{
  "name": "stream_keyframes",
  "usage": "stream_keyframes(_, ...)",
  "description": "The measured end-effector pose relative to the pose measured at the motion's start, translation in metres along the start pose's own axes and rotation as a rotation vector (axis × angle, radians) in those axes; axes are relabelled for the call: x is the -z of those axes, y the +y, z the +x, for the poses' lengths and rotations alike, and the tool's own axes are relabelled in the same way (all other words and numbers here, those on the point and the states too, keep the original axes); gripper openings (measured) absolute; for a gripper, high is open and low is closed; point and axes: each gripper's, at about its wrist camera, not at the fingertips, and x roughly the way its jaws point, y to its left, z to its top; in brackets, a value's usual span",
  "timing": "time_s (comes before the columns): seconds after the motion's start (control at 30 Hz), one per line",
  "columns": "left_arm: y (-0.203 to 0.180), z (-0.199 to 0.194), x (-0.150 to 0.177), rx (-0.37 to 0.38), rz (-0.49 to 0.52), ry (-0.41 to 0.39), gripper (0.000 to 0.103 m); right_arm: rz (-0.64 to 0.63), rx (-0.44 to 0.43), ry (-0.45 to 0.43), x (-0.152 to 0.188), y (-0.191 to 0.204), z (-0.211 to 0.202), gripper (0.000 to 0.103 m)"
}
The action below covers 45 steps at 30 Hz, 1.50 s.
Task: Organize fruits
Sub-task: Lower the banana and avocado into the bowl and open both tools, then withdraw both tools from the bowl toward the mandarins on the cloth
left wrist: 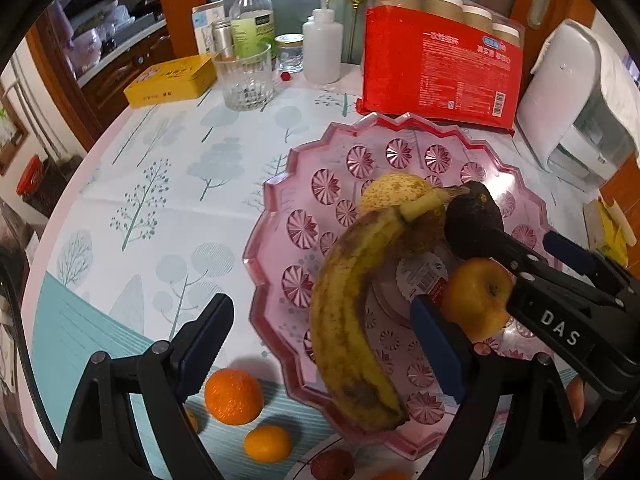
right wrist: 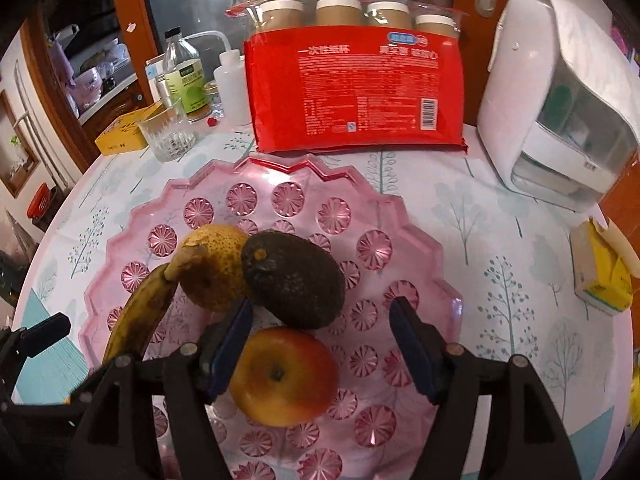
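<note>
A pink glass fruit plate (left wrist: 280, 200) (right wrist: 400, 216) holds a spotted banana (left wrist: 344, 320) (right wrist: 140, 320), a yellow pear (left wrist: 392, 194) (right wrist: 212, 268), a dark avocado (left wrist: 474, 220) (right wrist: 296, 280) and a red-yellow apple (left wrist: 476, 300) (right wrist: 284, 376). My right gripper (right wrist: 320, 348) is open, its fingers on either side of the apple; it also shows in the left wrist view (left wrist: 532, 268). My left gripper (left wrist: 320, 344) is open and empty, low over the plate's near edge and the banana. Two oranges (left wrist: 234, 396) (left wrist: 268, 444) and a lychee (left wrist: 332, 466) lie on the table in front of the plate.
Behind the plate stand a red pack of paper cups (left wrist: 440, 72) (right wrist: 360, 92), a glass tumbler (left wrist: 244, 78), a yellow tin (left wrist: 172, 80), bottles (left wrist: 252, 16) and a white appliance (right wrist: 560, 100). A yellow carton (right wrist: 600, 276) lies at the right table edge.
</note>
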Motion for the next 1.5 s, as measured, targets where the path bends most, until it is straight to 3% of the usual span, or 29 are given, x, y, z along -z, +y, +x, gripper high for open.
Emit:
stream_keyframes(0.2, 0.011, -0.005, 0.0, 0.01, -0.034, 0.018, 0.089, 0.022, 0.002, -0.009, 0.005, -0.006, -0.011, 0.072)
stream_keyframes(0.5, 0.017, -0.028, 0.006, -0.039, -0.016, -0.012, 0.089, 0.02, -0.003, -0.026, 0.012, -0.001, -0.032, 0.072)
stream_keyframes(1.27, 0.033, -0.145, 0.036, -0.069, 0.013, -0.163, 0.089, 0.014, -0.025, -0.144, 0.035, 0.018, -0.136, 0.071)
stream_keyframes(1.5, 0.048, -0.179, 0.051, -0.058, 0.011, -0.198, 0.089, 0.027, 0.017, -0.202, 0.047, 0.027, -0.175, 0.071)
